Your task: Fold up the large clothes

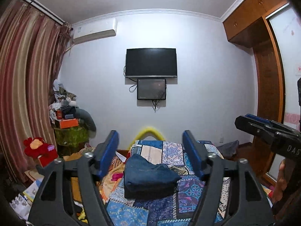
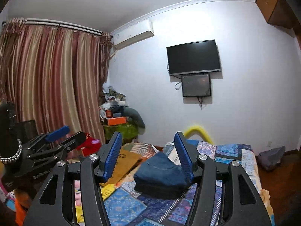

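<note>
Left wrist view looks out over a bed (image 1: 190, 188) covered in a blue patchwork quilt, and on that quilt sits a pair of jeans (image 1: 148, 177) folded into a compact, thick block. One upper corner of the top layer stands up in a soft peak instead of lying flat. The left claw (image 1: 150, 153) is held above and short of the block with its blue-padded fingers (image 1: 109, 154) spread wide apart and nothing between them. The right claw (image 2: 148, 156) is likewise wide apart and empty, raised clear of the denim; from its own camera one pad (image 2: 183, 158) overlaps the jeans' right edge, but that looks like a matter of viewing angle, not contact.

My reading is that the fold is essentially done: the garment rests in the middle of the bed, where there was flat room to work, and both claws are lifted off it, as they would be after release. At most, pressing down the raised corner remains.

On writing, the body of the right claw seen from the left wrist view carries the white letters "DAS" (image 1: 292, 149), cut off at the picture's edge. The wall-mounted television (image 1: 151, 62), the smaller screen (image 1: 151, 89) under it and the air conditioner (image 1: 94, 31) bear marks too small to read.
</note>
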`<state>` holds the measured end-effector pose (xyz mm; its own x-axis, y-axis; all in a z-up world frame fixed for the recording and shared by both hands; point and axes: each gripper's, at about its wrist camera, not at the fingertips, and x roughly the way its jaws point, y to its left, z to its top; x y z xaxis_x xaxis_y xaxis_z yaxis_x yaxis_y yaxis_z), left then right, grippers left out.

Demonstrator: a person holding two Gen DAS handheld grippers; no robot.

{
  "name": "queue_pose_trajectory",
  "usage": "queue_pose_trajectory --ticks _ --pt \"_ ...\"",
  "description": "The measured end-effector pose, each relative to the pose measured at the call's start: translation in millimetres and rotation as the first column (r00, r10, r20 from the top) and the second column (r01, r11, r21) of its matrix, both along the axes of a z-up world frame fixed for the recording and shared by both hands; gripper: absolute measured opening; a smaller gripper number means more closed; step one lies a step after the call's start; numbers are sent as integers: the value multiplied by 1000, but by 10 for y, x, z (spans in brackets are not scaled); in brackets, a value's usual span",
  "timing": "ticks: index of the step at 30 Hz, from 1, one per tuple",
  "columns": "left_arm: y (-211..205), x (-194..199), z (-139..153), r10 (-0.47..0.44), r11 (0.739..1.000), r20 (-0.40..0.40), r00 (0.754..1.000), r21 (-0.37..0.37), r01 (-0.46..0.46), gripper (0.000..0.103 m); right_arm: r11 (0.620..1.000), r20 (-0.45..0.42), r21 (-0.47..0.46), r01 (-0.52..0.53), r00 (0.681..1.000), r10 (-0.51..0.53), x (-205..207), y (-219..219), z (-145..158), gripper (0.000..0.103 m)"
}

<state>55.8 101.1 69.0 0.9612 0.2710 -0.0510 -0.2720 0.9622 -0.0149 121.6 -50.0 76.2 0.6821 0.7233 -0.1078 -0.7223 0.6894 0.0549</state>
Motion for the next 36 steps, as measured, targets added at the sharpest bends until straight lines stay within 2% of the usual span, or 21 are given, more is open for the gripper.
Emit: queue_pose_trajectory --ticks 2,3,8,24,36 --pt "-21 -34 -67 1 1000 1 1000 -14 -1 94 1000 -23 0 7 1000 -7 18 4 -30 72" --pt "-37 -50 -81 4 1000 3 1000 -15 -4 97 1000 -34 2 15 999 -15 42 14 -49 76" --pt "-41 -86 -160 32 999 1 1000 -34 -31 102 996 -50 20 82 995 -81 88 -43 -84 103" --pt "-68 -66 -333 52 997 -31 998 -49 -54 102 995 -40 -25 99 994 -100 -42 -112 -259 103" --pt "-60 -5 -385 47 997 -52 998 -58 -50 102 995 -67 -35 98 993 -100 -53 -135 -234 103"
